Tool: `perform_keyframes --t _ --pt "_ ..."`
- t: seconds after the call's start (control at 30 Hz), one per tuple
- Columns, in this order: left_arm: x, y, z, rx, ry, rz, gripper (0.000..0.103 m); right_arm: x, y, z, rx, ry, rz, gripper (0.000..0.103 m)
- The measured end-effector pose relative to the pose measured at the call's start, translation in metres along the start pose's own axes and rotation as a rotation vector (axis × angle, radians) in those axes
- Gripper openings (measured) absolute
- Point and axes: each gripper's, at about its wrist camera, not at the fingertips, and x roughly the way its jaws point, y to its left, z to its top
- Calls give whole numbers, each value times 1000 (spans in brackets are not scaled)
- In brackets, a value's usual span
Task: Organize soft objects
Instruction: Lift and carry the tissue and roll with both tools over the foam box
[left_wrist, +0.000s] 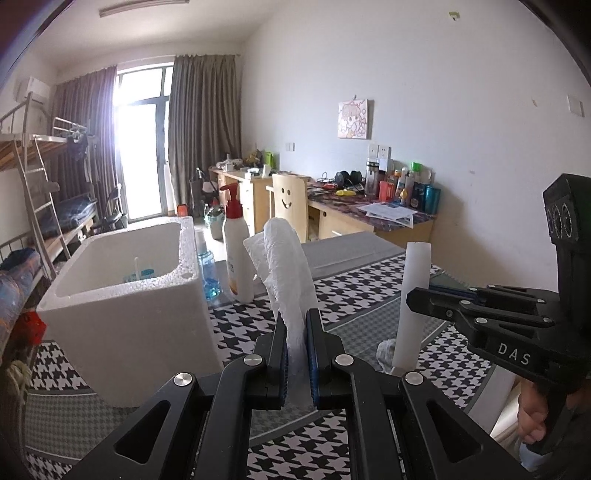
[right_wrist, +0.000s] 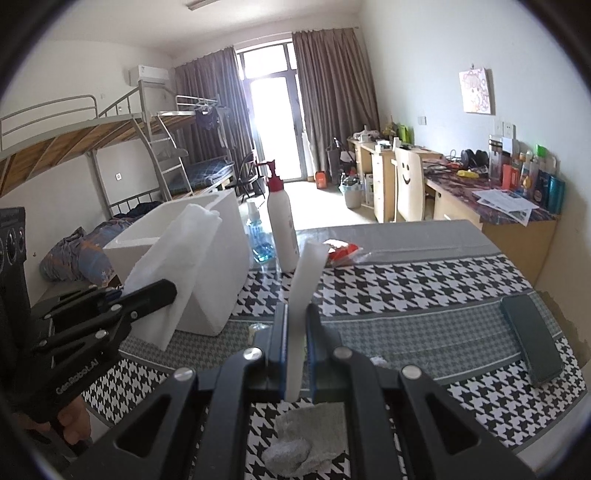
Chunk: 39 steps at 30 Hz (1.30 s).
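My left gripper (left_wrist: 296, 354) is shut on a white crinkled soft sheet (left_wrist: 286, 266) that stands up between its jaws, above the houndstooth table. The sheet and gripper also show at the left of the right wrist view (right_wrist: 173, 266). My right gripper (right_wrist: 295, 354) is shut on a smooth white foam strip (right_wrist: 304, 284), held upright; it shows in the left wrist view (left_wrist: 413, 295) at the right. A white foam box (left_wrist: 125, 295), open on top, stands at the table's left. A grey-white crumpled cloth (right_wrist: 306, 439) lies on the table under my right gripper.
A white pump bottle (left_wrist: 236, 247) and a blue spray bottle (left_wrist: 207, 269) stand behind the box. A red packet (right_wrist: 341, 251) and a dark phone (right_wrist: 532, 339) lie on the table. Bunk beds are at the left, desks and a chair at the right.
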Motion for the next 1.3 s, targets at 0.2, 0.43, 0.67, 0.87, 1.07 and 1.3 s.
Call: perform_keyframes --t 0.2,0.43,0.67,0.87,1.07,1.3 --pt "0 2 6 9 -7 3 9 2 3 8 -16 -9 0 12" --pt "-3 5 15 15 -27 8 9 2 8 18 -32 -25 3 12" --pt "-6 7 23 20 -52 20 9 2 13 29 -49 -44 1 12" --pt "-6 11 28 20 -64 34 9 3 18 35 -60 -50 7 12" --pt "-8 16 33 19 -78 49 9 6 21 41 -71 -56 14 12" --pt "-8 25 39 5 -85 73 9 10 25 49 -80 -56 32 12"
